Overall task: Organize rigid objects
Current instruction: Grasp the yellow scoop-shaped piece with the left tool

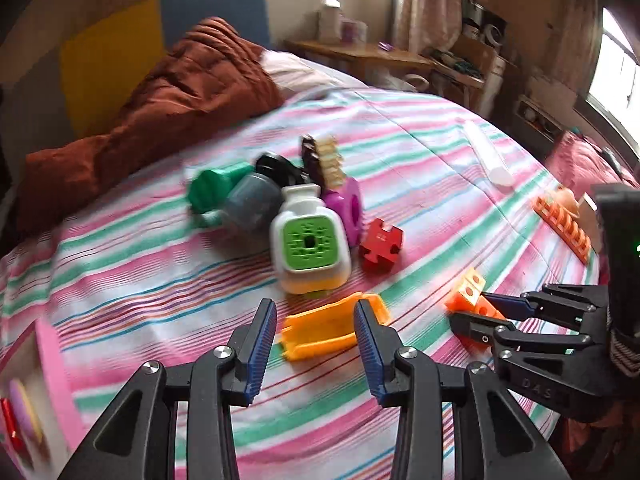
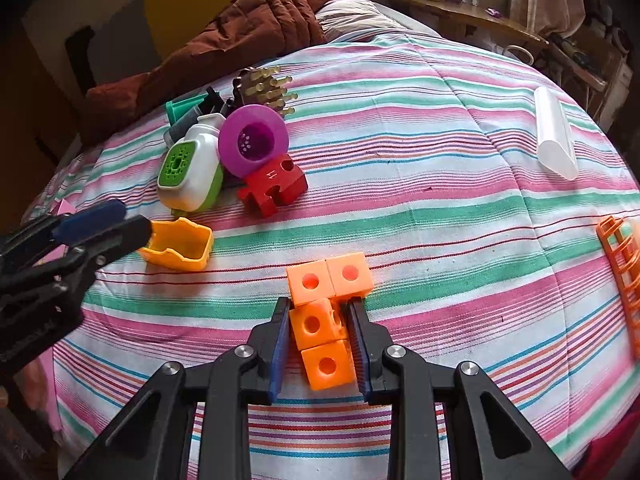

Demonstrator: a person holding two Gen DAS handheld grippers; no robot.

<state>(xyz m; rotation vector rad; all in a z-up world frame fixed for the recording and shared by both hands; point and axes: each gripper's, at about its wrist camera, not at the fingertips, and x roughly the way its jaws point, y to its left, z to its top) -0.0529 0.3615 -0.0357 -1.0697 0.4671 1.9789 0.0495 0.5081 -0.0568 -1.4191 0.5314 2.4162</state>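
My left gripper (image 1: 315, 312) is open, its fingers on either side of a yellow-orange plastic tray piece (image 1: 324, 330) on the striped bed; the piece also shows in the right wrist view (image 2: 180, 245). My right gripper (image 2: 318, 312) is shut on an orange block of joined cubes (image 2: 324, 320), seen from the left wrist view (image 1: 470, 294). A pile sits beyond: white-and-green bottle (image 1: 308, 240), purple ring (image 2: 252, 140), red puzzle block (image 2: 274, 186), green piece (image 1: 212, 192), brush (image 1: 324, 160).
A white tube (image 2: 556, 136) lies at the right. An orange rack (image 2: 624, 264) sits at the bed's right edge. A brown quilt (image 1: 160, 100) is bunched at the head. A pink box (image 1: 44, 380) stands at the left edge.
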